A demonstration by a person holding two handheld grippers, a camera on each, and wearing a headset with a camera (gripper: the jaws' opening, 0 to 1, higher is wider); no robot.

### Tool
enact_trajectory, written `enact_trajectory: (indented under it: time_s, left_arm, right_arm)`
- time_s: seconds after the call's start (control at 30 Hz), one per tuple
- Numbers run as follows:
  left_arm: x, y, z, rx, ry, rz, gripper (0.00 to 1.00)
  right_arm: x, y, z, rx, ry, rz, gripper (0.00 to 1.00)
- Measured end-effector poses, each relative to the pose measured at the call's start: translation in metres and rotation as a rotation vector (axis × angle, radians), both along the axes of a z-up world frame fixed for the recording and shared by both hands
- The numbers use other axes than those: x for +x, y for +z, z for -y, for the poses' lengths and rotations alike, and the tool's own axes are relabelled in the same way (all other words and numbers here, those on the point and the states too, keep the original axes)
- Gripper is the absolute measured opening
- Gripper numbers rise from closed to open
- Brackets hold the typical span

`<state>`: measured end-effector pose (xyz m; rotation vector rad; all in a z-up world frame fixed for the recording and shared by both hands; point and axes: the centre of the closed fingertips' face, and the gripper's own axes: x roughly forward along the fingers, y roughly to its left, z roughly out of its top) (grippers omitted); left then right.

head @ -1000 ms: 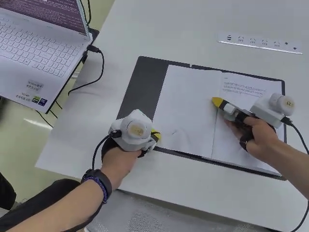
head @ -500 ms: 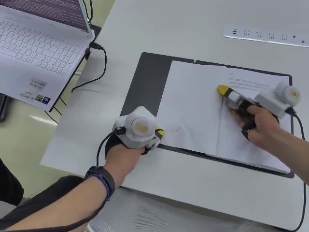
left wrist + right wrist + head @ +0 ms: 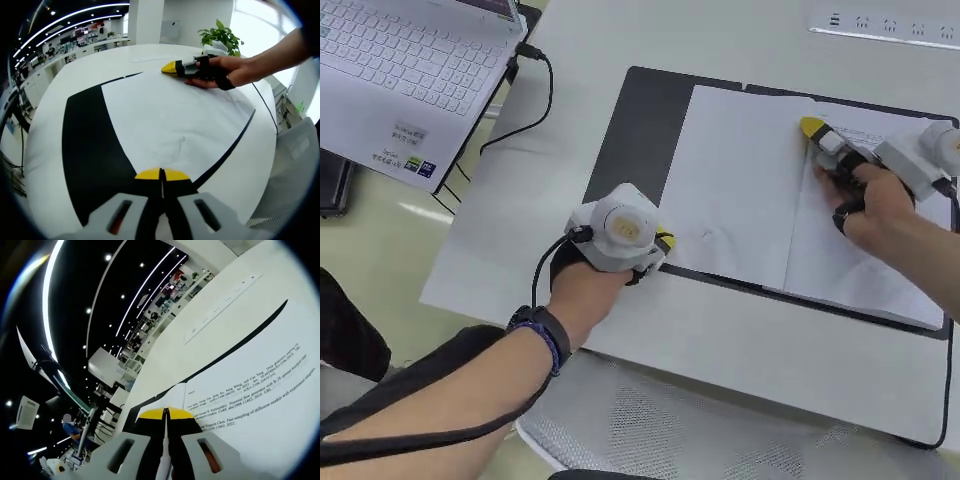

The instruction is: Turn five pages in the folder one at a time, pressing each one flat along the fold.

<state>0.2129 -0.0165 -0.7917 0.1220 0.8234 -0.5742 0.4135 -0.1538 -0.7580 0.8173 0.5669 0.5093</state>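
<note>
The black folder [image 3: 630,130] lies open on the white table, a blank white page [image 3: 740,190] on its left side and a printed page [image 3: 880,250] on its right. My right gripper [image 3: 810,127] is shut, its yellow tips pressed on the fold near the pages' far edge; the right gripper view has the tips [image 3: 165,413] together over the printed page [image 3: 250,390]. My left gripper [image 3: 663,243] is shut and rests at the near left corner of the blank page. In the left gripper view its tips [image 3: 162,174] meet where the page [image 3: 175,115] borders the black cover [image 3: 85,145], and the right gripper [image 3: 169,67] lies beyond.
A white laptop [image 3: 410,70] sits at the far left with a black cable [image 3: 535,80] trailing toward the folder. A white power strip [image 3: 890,28] lies along the back. The table's near edge runs just below the folder, above a mesh chair seat [image 3: 650,420].
The head camera has shifted. My right gripper has slid along the fold toward the far edge of the pages. The left gripper has stayed at the page's near corner.
</note>
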Motion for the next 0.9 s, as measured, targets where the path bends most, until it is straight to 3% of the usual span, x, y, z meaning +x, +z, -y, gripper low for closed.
enact_trajectory:
  time_s: [0.53, 0.7, 0.77, 0.9]
  left_arm:
    - [0.0, 0.0, -0.001, 0.002, 0.0, 0.004, 0.0]
    - [0.0, 0.0, -0.001, -0.002, 0.0, 0.004, 0.0]
    - [0.0, 0.0, -0.002, -0.006, 0.001, 0.003, 0.0]
    - [0.0, 0.0, -0.002, -0.01, 0.001, -0.001, 0.0]
  right_arm:
    - [0.056, -0.019, 0.009, -0.012, -0.067, -0.007, 0.0]
    - [0.051, -0.021, 0.008, -0.012, -0.035, 0.006, 0.0]
    - [0.044, -0.022, 0.006, 0.007, -0.018, 0.005, 0.0]
    - [0.03, -0.02, 0.003, -0.01, 0.028, 0.015, 0.0]
